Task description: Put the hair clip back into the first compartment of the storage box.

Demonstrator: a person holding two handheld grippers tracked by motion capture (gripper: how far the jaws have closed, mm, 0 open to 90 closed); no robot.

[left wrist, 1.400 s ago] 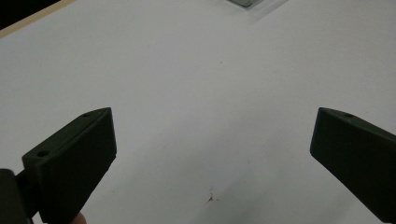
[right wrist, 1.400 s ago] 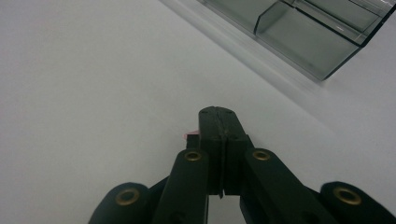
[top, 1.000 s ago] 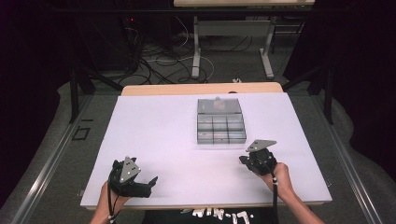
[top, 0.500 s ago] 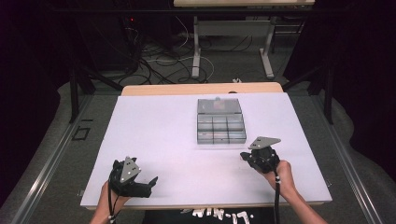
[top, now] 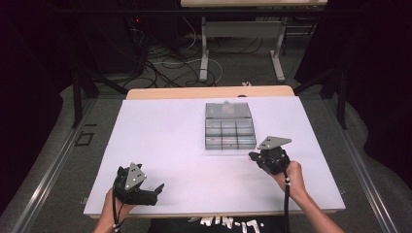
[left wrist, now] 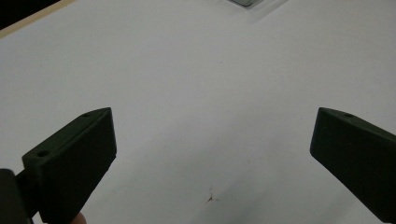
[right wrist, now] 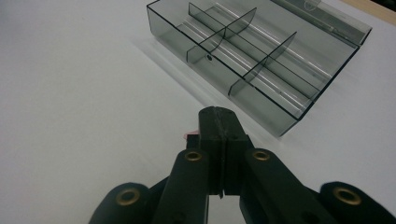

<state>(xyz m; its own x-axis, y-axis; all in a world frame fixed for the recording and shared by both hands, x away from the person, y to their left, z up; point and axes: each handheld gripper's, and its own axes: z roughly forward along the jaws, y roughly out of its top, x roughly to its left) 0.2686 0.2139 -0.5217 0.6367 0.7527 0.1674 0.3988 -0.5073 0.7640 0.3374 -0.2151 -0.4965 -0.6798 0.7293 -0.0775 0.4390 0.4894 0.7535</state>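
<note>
- White sheeting covered the worktop (top: pixel 165 141), with a strip of pale wood showing along its far edge.
- On that sheet, toward the far middle, sat a smoky clear plastic compartment box (top: pixel 229 132), divided into a grid of small cells, its lid (top: pixel 228 110) hinged open on the far side.
- In the right gripper view one small dark item lay in a cell near the dividers; what it was could not be told.
- At the near left corner of the worktop, the left hand-held gripper (top: pixel 156 190) was held low, well apart from the box, with its jaws spread wide.
- Its own camera showed the two black jaws far apart over bare white surface, a small reddish-brown mark (left wrist: pixel 209 198) on the sheet between them.
- Just beside the box's near right corner was the right hand-held gripper (top: pixel 252 156), its grey three-cornered plate on top and a black cable trailing back along the forearm.
- Seen along the right hand-held gripper (right wrist: pixel 218 122), its jaws were pressed together, and a sliver of something pink (right wrist: pixel 190 135) showed at the left of the tips; whether it was pinched between them could not be told.
- Beyond the worktop, the floor held tangled cables (top: pixel 160 58) and the legs of another table (top: pixel 243 43).
</note>
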